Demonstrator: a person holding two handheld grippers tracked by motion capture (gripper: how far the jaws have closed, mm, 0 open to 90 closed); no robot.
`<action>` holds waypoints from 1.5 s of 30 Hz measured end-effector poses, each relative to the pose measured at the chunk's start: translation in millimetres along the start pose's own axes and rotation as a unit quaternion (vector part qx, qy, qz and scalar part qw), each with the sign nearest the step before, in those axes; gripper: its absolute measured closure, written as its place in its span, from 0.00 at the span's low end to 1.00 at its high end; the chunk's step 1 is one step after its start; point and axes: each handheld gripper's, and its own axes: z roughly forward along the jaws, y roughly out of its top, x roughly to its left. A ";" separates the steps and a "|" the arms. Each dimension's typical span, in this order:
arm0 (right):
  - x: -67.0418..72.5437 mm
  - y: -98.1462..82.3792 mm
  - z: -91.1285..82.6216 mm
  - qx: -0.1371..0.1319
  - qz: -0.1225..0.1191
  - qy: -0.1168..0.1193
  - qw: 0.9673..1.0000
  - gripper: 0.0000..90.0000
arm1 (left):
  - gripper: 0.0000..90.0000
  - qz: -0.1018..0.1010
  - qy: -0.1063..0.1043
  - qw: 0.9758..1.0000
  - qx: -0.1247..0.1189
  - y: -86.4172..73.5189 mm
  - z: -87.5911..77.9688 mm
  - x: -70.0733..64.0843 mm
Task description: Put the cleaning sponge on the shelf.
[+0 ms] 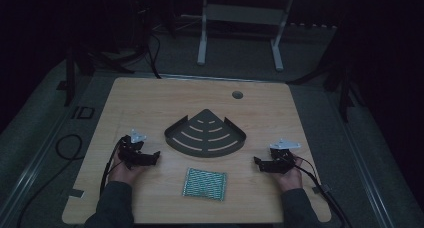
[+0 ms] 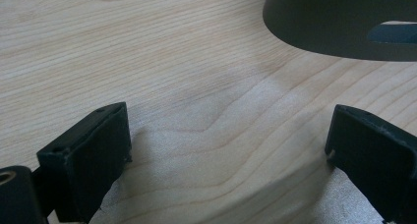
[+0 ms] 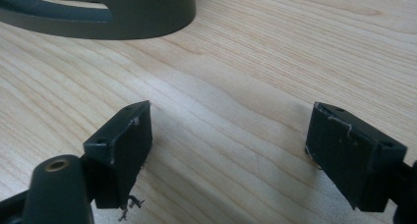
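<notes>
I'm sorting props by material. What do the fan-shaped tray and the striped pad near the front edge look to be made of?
Tray: likely painted metal or hard plastic; dark grey matte, smooth thin wall, cleanly cut curved slots. Pad: looks like woven cloth or soft sponge; fine green-and-white stripes, flat, slightly uneven edges; too small to be sure. Table: light wood-grain top, possibly laminate.

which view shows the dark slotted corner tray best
The high view: the whole fan-shaped tray with its curved slots lies mid-table. The left gripper view catches its curved wall and one slot top right; the right gripper view the same top left.
</notes>
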 end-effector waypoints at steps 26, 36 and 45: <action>30.5 31.1 -42.6 -0.026 -0.096 0.025 0.995 0.50 | 0.04 0.000 0.000 1.000 0.001 0.1 0.0 -0.1; 53.5 52.1 -44.2 0.004 -0.119 0.105 0.987 0.87 | 0.04 -0.001 0.000 1.000 0.001 0.1 0.0 -0.1; 85.3 57.2 -34.0 0.028 -0.163 0.140 0.976 1.00 | 0.04 -0.001 0.001 1.000 0.001 0.1 0.0 -0.2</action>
